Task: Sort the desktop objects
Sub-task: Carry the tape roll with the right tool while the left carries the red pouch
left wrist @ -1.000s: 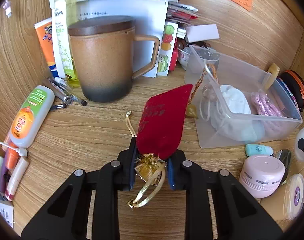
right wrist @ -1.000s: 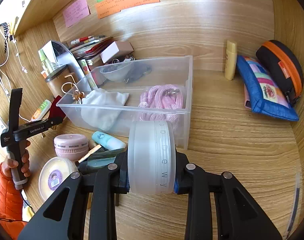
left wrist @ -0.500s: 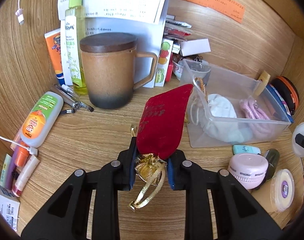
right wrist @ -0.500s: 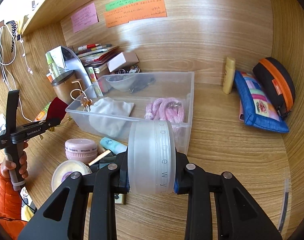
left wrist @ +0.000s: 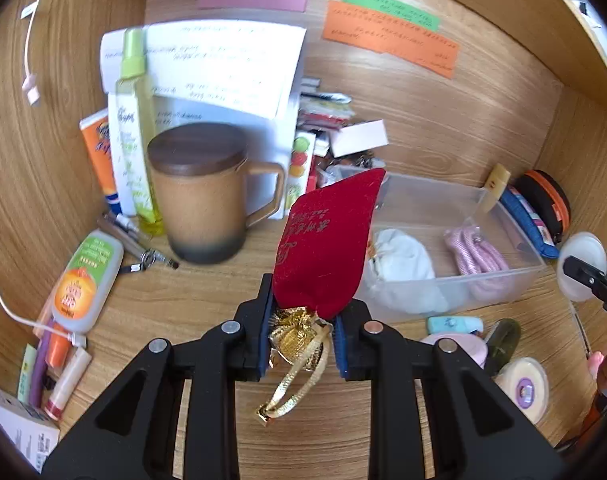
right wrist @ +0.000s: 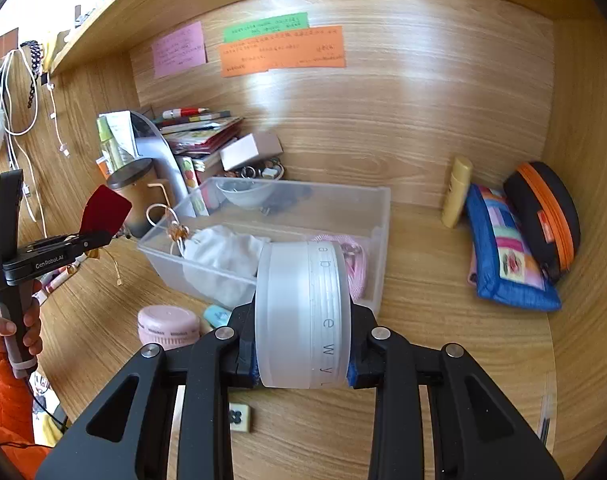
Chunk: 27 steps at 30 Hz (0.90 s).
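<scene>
My left gripper [left wrist: 301, 332] is shut on a red velvet pouch [left wrist: 323, 240] with a gold drawstring, held up above the desk left of the clear plastic bin [left wrist: 503, 280]. The pouch also shows in the right wrist view [right wrist: 103, 212]. My right gripper [right wrist: 303, 344] is shut on a frosted white round jar [right wrist: 303, 312], held in the air in front of the bin [right wrist: 377, 240]. The bin holds a white cloth bag [right wrist: 219, 256] and pink coiled cord [left wrist: 475, 256].
A brown lidded mug [left wrist: 201, 196], spray bottle [left wrist: 133, 120], tubes and pens stand at the left. A pink jar [right wrist: 167, 326], a teal item [left wrist: 455, 325] and a round tin [left wrist: 523, 388] lie in front of the bin. Blue pouch [right wrist: 503, 260] and black-orange case [right wrist: 547, 216] at right.
Both grippers have risen and pulled back from the desk, each still holding its object. The red pouch now hangs higher, level with the bin's rim.
</scene>
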Motion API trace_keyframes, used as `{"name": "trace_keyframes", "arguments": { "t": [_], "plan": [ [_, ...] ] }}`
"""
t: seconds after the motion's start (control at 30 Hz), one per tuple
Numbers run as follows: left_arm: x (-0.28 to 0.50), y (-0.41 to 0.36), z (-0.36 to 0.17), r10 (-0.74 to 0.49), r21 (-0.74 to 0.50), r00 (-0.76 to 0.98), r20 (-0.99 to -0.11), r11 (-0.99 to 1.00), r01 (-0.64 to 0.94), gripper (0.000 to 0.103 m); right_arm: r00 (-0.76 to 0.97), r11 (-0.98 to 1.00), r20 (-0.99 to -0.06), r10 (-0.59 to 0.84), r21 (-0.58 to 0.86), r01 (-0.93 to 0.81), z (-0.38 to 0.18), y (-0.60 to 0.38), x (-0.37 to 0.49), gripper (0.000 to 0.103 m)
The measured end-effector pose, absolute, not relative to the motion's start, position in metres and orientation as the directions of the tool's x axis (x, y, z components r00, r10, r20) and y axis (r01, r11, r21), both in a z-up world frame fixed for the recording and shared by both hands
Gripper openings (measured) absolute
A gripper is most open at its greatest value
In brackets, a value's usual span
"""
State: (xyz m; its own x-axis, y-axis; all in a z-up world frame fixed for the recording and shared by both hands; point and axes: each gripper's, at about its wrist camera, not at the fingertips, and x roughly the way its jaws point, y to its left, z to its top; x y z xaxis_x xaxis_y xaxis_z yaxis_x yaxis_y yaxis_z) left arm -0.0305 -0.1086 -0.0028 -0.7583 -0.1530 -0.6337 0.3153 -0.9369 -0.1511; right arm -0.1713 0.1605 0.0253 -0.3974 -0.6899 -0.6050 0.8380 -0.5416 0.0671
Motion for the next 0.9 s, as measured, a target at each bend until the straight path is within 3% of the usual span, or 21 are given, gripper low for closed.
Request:
{"name": "trace_keyframes", "arguments": {
  "t": [0.33, 0.9],
  "plan": [
    [-0.046, -0.094, 0.021, -0.128, -0.149, -0.790, -0.599, -0.952, 0.268, 0.024, -0.379, -0.495, -0.581, -0.720, 0.047, 0.868, 0.041, 0.128, -0.187, 0.027],
    [-0.104, -0.062, 0.029, -0.039, -0.158, -0.795, -0.606, -0.973, 0.169, 0.024, -0.296, -0.432, -0.624, -0.724, 0.076, 0.898, 0.029, 0.065, -0.202, 0.027]
  ]
}}
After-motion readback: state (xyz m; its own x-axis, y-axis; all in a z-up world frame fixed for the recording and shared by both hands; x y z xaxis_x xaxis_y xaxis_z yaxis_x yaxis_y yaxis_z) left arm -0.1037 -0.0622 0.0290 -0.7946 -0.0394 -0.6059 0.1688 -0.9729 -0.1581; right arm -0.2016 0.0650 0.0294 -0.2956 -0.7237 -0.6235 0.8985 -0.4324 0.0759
